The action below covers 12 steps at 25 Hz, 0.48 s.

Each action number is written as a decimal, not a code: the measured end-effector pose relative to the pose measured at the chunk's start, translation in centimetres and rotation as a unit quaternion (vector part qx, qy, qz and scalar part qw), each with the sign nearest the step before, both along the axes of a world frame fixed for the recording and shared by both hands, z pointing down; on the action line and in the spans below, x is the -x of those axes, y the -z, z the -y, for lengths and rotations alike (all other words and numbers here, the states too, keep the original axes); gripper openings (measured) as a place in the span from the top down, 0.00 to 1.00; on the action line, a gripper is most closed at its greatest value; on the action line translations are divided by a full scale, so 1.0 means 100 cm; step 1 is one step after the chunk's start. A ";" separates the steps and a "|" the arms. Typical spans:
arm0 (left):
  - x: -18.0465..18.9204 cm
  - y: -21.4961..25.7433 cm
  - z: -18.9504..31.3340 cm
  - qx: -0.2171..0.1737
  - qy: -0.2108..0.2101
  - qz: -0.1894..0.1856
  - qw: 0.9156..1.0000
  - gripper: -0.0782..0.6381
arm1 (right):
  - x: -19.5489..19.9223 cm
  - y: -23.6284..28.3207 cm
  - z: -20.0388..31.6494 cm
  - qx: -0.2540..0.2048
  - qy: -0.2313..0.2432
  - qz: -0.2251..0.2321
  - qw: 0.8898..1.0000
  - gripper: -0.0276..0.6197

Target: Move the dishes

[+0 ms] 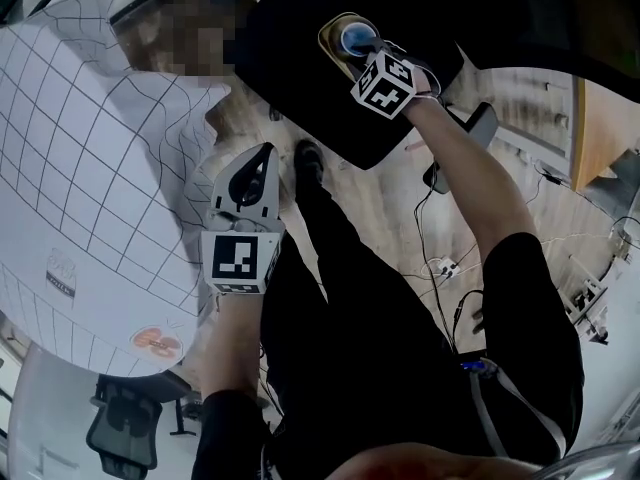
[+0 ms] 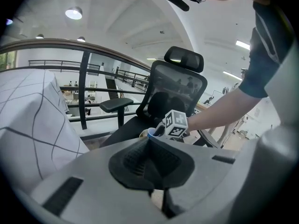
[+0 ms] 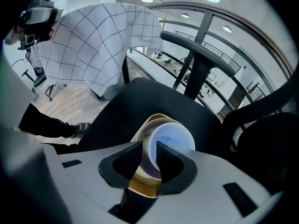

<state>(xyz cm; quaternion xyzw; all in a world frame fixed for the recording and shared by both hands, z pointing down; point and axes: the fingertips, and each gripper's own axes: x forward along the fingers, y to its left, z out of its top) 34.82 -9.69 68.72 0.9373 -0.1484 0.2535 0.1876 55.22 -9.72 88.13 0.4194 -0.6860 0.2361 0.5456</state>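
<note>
Two hand-held grippers, two nested dishes, two chairs and one covered table.

- One cup (image 3: 170, 141): white, pale blue inside, upright, nested in the bowl.
- One bowl (image 3: 142, 185): gold-tan, resting on the seat of the office chair, at the far right of the head view.
- One office chair (image 1: 300, 58): black. The seat carries the bowl. The left gripper view shows the mesh back and headrest rising behind it, with an armrest at the left.
- One right gripper (image 3: 149, 146): pointing steeply down onto the dishes. Its jaws are spread and straddle the near wall of the cup, one jaw inside the cup and the other outside it, over the bowl. A sliver of gap shows beside the wall, so nothing is pinched.
- One left gripper (image 2: 149, 139): held near the person's body, between table and office chair, well apart from the dishes. Its jaws are pressed together with nothing between them.
- One table (image 1: 90, 168): at the left, draped in a white cloth with dark grid lines that hangs over the edge.
- One floor (image 1: 390, 208): light wood, showing between table and office chair.
- One second chair (image 1: 125, 423): dark, at the near left beside the table.
</note>
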 end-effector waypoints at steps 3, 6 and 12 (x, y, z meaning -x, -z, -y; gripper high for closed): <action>0.004 0.002 -0.002 -0.001 0.008 0.001 1.000 0.89 | 0.002 -0.005 0.001 0.005 0.003 -0.004 1.000 0.86; 0.007 0.007 -0.006 -0.002 0.010 0.005 1.000 0.88 | 0.004 -0.004 0.002 0.004 0.006 -0.002 1.000 0.89; 0.016 0.028 -0.010 0.000 0.021 0.007 1.000 0.88 | 0.001 0.020 -0.001 -0.005 -0.002 -0.007 1.000 0.90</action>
